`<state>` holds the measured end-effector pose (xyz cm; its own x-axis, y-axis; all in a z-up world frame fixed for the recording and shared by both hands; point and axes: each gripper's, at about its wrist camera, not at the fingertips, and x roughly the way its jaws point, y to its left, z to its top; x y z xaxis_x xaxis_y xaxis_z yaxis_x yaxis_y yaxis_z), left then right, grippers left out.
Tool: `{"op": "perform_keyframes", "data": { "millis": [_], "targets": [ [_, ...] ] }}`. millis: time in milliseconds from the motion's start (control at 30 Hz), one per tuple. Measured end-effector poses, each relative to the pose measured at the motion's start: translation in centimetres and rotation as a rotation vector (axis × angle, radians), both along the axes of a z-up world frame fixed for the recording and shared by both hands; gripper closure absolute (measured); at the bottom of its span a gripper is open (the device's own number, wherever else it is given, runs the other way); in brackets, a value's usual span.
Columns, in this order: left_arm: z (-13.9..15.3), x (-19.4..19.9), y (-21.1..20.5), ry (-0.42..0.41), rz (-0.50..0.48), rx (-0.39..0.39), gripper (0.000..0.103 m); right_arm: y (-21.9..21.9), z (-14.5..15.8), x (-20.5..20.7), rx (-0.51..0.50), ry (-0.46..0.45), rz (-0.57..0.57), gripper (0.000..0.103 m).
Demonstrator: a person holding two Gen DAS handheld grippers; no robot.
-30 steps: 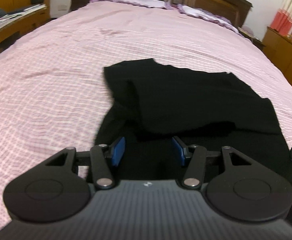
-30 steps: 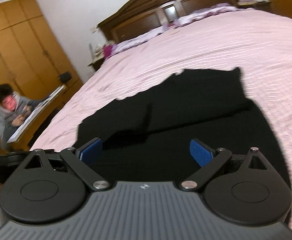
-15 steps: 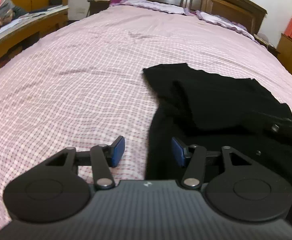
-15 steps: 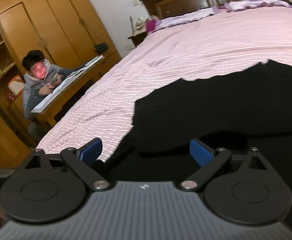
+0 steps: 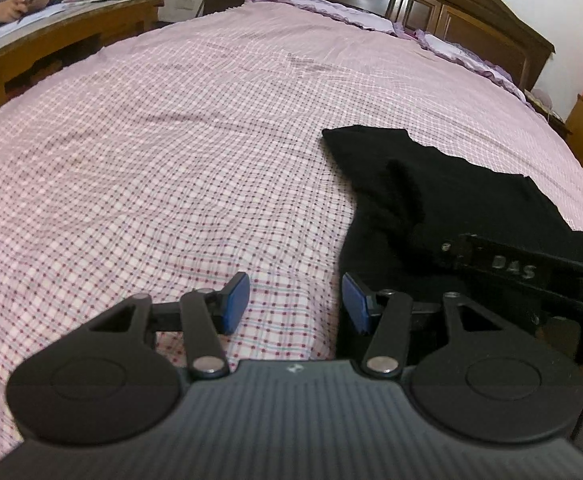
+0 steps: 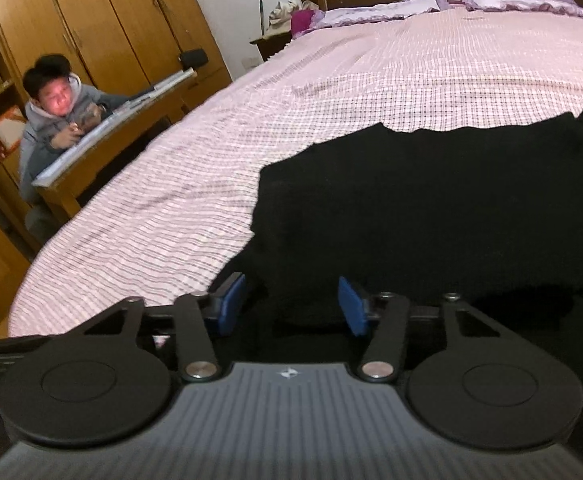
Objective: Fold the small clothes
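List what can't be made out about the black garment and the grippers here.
- Black garment: type unclear; near edge hidden behind left gripper and right gripper's body.
- Right wrist view: garment cut off at right edge; folds lost in blackness.
- Right gripper: contact with cloth unclear.

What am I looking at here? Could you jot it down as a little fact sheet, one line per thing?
Place: bed with a pink checked sheet
Garment: black garment, partly folded, lying on the sheet
Left claw: open, empty, at the garment's left edge
Right claw: open, empty, over the garment's near left part
Bystander: person at a wooden desk beside the bed
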<state>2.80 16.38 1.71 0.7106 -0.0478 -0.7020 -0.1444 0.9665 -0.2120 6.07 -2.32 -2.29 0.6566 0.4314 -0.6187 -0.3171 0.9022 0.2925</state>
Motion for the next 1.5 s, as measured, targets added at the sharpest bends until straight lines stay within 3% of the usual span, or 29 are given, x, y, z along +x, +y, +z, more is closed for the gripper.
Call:
{"op": "perform_keyframes", "data": {
  "millis": [133, 200, 500, 767, 933, 1067, 1167, 1233, 1333, 1500],
  "targets": [
    [-0.3, 0.1, 0.2, 0.002, 0.007, -0.01, 0.05, 0.0, -0.4, 0.7, -0.027, -0.009, -0.003, 0.087],
    [-0.4, 0.0, 0.2, 0.001, 0.009, -0.012, 0.05, -0.5, 0.0, 0.9, 0.0, -0.004, -0.005, 0.096],
    [0.7, 0.4, -0.9, -0.031, -0.019, -0.004, 0.05, -3.2, 4.6, -0.1, 0.04, -0.124, -0.019, 0.1],
    [3.0, 3.7, -3.9, -0.094, -0.095, -0.008, 0.05, -9.1, 9.2, -1.6, 0.07, -0.225, -0.118, 0.101],
    [3.1, 5.3, -4.9, -0.13, -0.105, -0.014, 0.05, -10.6, 9.1, -2.0, 0.028, -0.177, -0.1, 0.099],
    [1.8, 5.6, -4.5, -0.105, -0.089, 0.011, 0.05, -9.0, 7.6, -2.2, -0.008, -0.142, -0.076, 0.094],
    [0.7, 5.5, -4.1, -0.083, -0.058, 0.077, 0.05, -7.0, 6.2, -1.8, -0.016, -0.114, -0.059, 0.074],
    [0.0, 5.4, -3.5, -0.067, -0.05, 0.07, 0.05, -5.5, 5.3, -1.7, -0.018, -0.098, -0.042, 0.052],
    [-0.9, 5.1, -2.5, -0.046, -0.048, 0.031, 0.05, -3.5, 3.9, -1.8, 0.005, -0.092, -0.03, 0.043],
    [-1.7, 4.6, -1.4, -0.037, -0.052, 0.021, 0.05, -0.1, 2.2, -1.1, -0.014, -0.069, -0.002, 0.041]
  ]
}}
